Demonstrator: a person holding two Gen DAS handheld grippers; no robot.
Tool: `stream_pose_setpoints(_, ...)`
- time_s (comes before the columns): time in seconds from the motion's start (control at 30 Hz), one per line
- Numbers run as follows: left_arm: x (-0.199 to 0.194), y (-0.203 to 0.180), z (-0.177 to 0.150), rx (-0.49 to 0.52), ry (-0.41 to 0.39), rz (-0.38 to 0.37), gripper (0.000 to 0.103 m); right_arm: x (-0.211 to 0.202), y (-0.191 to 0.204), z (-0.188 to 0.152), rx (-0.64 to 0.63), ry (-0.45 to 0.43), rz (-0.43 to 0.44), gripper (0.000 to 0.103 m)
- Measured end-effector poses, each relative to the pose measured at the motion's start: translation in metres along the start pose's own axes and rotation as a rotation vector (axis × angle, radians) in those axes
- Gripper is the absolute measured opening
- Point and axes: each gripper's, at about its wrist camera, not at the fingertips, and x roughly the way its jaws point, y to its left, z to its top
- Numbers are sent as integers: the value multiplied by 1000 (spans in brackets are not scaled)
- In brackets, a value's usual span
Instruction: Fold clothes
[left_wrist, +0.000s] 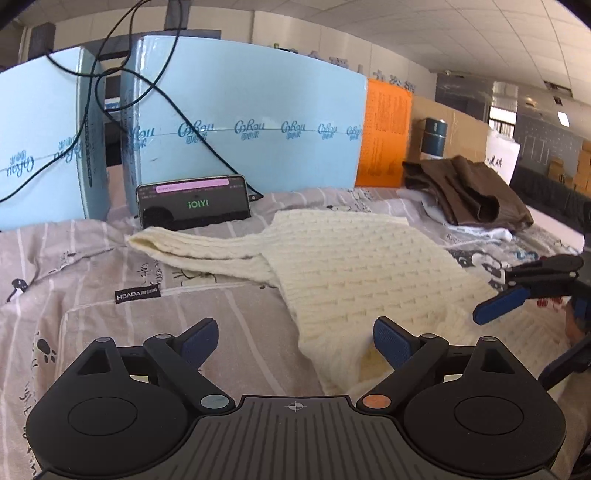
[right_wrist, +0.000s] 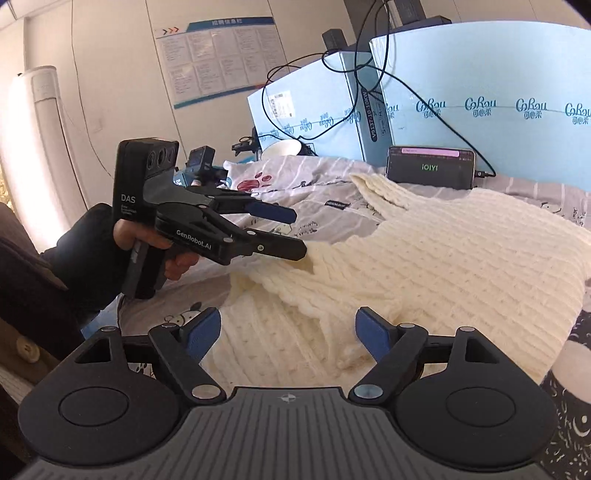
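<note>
One cream sweater (left_wrist: 354, 266) lay spread on the sheet (left_wrist: 92, 266), dead ahead of both tongs, one sleeve (left_wrist: 192, 247) stretched out beyond and to the left of the left tongs (left_wrist: 295, 341). Those left tongs stood wide, jaws well apart and empty, the hem just past the right pad and a fold of knit lying between the fingers. From the right-wrist view the same tongs (right_wrist: 295, 232) came in from the left, the lower finger touching the sweater's edge, the upper one above the sheet. The right tongs (right_wrist: 288, 332) were wide too, nothing gripped, bunched knit lying between and beyond the pads; in the left-wrist view only one blue-padded finger (left_wrist: 498, 304) showed, over the sweater's right side.

Further out: one phone (left_wrist: 194, 203) propped on edge beyond the sleeve, screen lit, a cable (left_wrist: 218, 155) running up from it. Behind it, two pale blue boxes (left_wrist: 240, 122) standing side by side; what they held could not be told. To the right of those, one orange board (left_wrist: 386, 136), and past the sweater's far right corner a pile of brown clothes (left_wrist: 465, 192) on something white. In the right-wrist view a white cup (right_wrist: 282, 147) stood far off beyond the left tongs, its contents hidden.
</note>
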Motion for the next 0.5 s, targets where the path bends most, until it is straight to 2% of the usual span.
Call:
stream_pose_setpoints(0.1, 25, 41, 20, -268, -13, 28, 93, -5, -12, 18, 19, -77, -35, 87)
stream_pose_setpoints(0.17, 51, 70, 32, -452, 7, 46, 93, -3, -24, 33, 52, -131, -65, 92)
stream_pose_setpoints(0.23, 74, 89, 37, -560, 30, 26, 92, 6, -43, 43, 113, -159, -99, 93)
stream_pose_setpoints(0.3, 91, 97, 40, -598, 37, 30, 92, 16, -62, 49, 183, -178, -131, 93)
stream_pose_setpoints(0.4, 109, 98, 44, -585, -10, 23, 91, 23, -88, 42, 294, -173, -155, 93)
stream_pose_setpoints(0.43, 113, 96, 45, -567, -26, 24, 85, 24, -94, 38, 318, -166, -160, 93)
stream_pose_setpoints(0.5, 123, 91, 48, -498, -47, 24, 51, 22, -104, 31, 365, -159, -186, 93)
